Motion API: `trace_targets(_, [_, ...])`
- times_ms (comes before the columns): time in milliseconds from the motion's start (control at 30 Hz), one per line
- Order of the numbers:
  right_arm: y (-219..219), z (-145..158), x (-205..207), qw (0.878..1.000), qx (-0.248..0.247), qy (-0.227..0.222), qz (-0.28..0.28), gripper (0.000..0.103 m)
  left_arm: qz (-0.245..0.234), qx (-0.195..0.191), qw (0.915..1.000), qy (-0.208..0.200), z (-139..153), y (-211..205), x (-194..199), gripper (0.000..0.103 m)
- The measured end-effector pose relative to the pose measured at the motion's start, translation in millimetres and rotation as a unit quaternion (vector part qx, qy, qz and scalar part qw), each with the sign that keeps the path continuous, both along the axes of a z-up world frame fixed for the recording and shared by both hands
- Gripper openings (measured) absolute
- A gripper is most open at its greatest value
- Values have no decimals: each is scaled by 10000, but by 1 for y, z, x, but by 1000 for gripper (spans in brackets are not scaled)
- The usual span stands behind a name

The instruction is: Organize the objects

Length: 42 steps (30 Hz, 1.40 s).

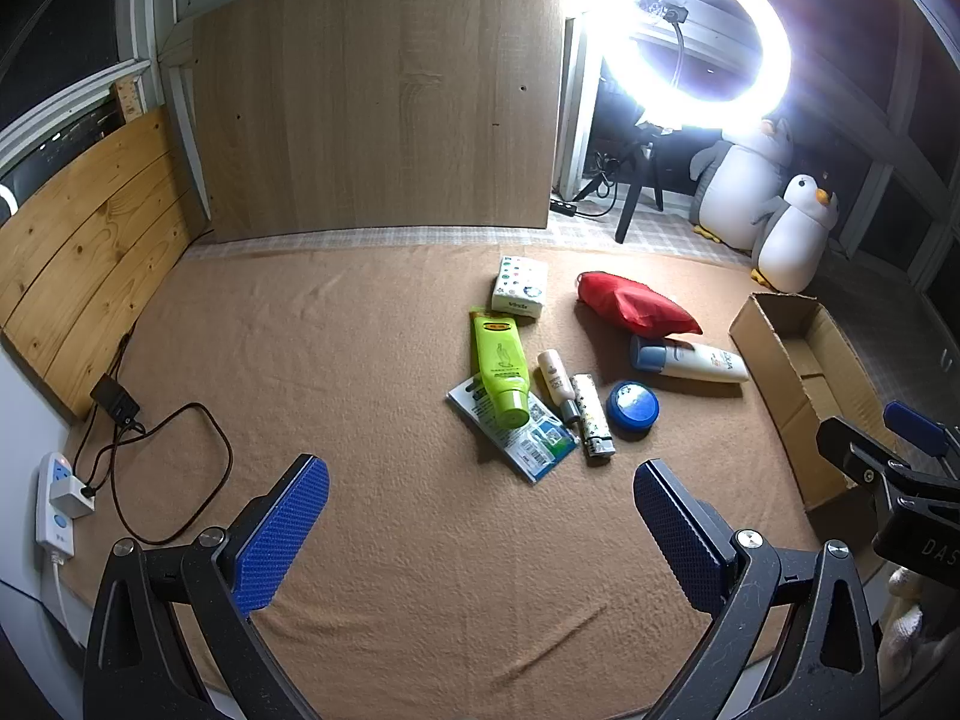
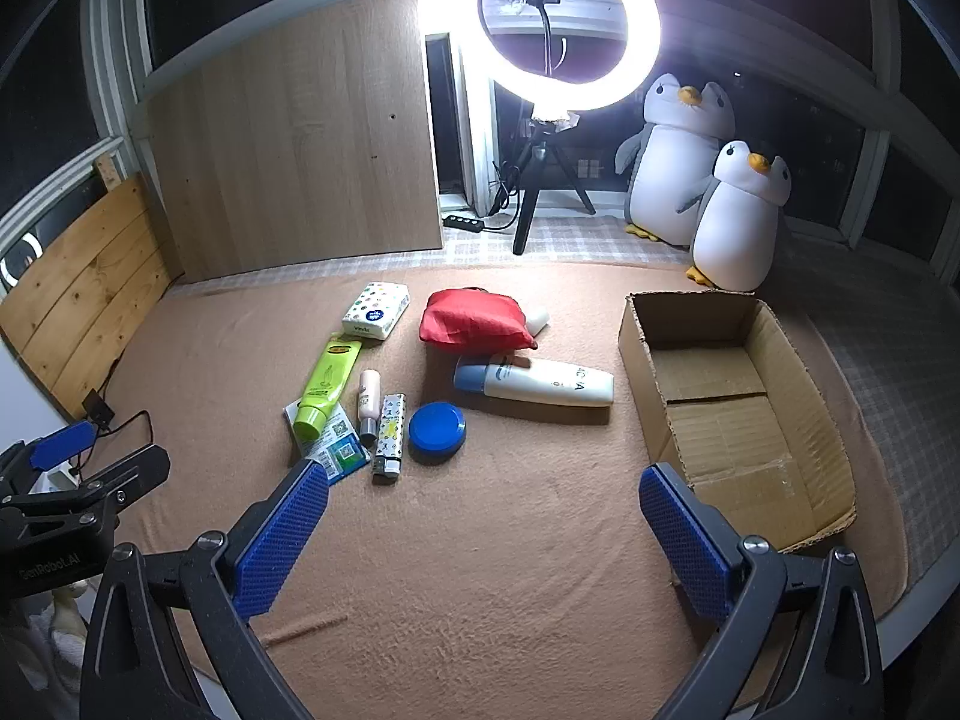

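Observation:
Several items lie on the tan blanket: a tissue pack (image 2: 377, 311), a green tube (image 2: 324, 384) on a flat packet (image 2: 333, 441), a small pink bottle (image 2: 367, 399), a patterned lighter (image 2: 388, 438), a blue round tin (image 2: 437, 431), a white lotion bottle (image 2: 534, 382) and a red pouch (image 2: 474, 319). An open, empty cardboard box (image 2: 738, 402) stands to their right. My left gripper (image 1: 480, 480) is open and empty, short of the packet (image 1: 516, 432). My right gripper (image 2: 483, 480) is open and empty, near the tin and box. The box also shows in the left wrist view (image 1: 798, 372).
A ring light on a tripod (image 2: 558, 30) and two plush penguins (image 2: 738, 222) stand behind the blanket. A wooden board (image 2: 294, 144) leans at the back. A power strip (image 1: 57, 498) with cables (image 1: 174, 468) lies at the left edge.

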State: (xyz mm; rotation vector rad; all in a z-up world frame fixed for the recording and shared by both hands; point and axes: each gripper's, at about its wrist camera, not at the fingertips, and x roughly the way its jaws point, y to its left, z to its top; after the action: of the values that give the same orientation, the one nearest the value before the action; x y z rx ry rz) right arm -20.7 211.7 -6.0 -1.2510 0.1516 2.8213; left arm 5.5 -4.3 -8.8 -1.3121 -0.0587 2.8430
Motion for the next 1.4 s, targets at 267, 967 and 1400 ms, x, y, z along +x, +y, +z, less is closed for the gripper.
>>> trace_targets(267, [1, 0, 0, 10000, -11, -2, -5, 103, -20, -2, 10000, -4, 1, 1, 2, 103])
trace_targets(967, [1, -3, -2, 10000, -29, -25, -23, 103, -39, 3, 10000, -11, 2, 2, 0, 103])
trace_targets(1400, [2, -6, -3, 10000, -43, -54, -48, 103, -56, -6, 10000, -45, -2, 1, -4, 103])
